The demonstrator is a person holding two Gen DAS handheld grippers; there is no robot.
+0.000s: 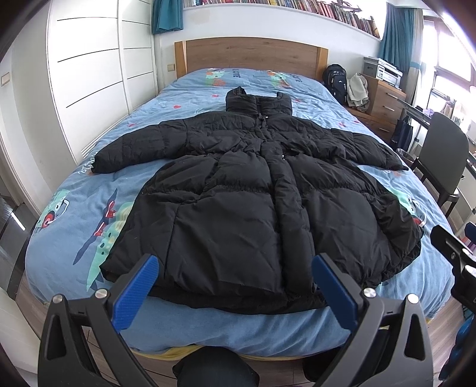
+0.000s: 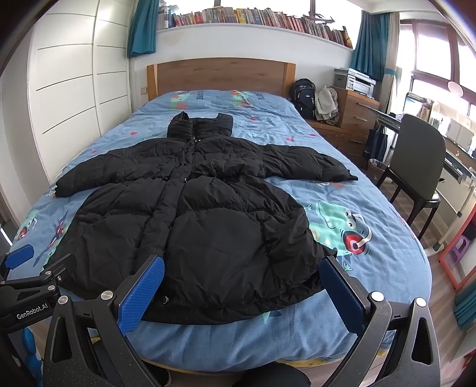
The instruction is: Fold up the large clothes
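Coat (image 1: 238,190) flat on bed (image 1: 59,226), unfolded; my left tongs (image 1: 235,285) & right tongs (image 2: 242,290) gape, empty. Next: grab 1 sleeve (image 1: 134,146), fold inward.

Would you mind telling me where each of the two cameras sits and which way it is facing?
Left wrist: on the left gripper at the foot of the bed, looking toward the headboard over the black coat; its open blue fingers show, the right gripper at the right edge.
Right wrist: on the right gripper, beside it and facing the same way; open, with the left gripper at left.
Shared: coat, bed, headboard, bookshelf, chair.
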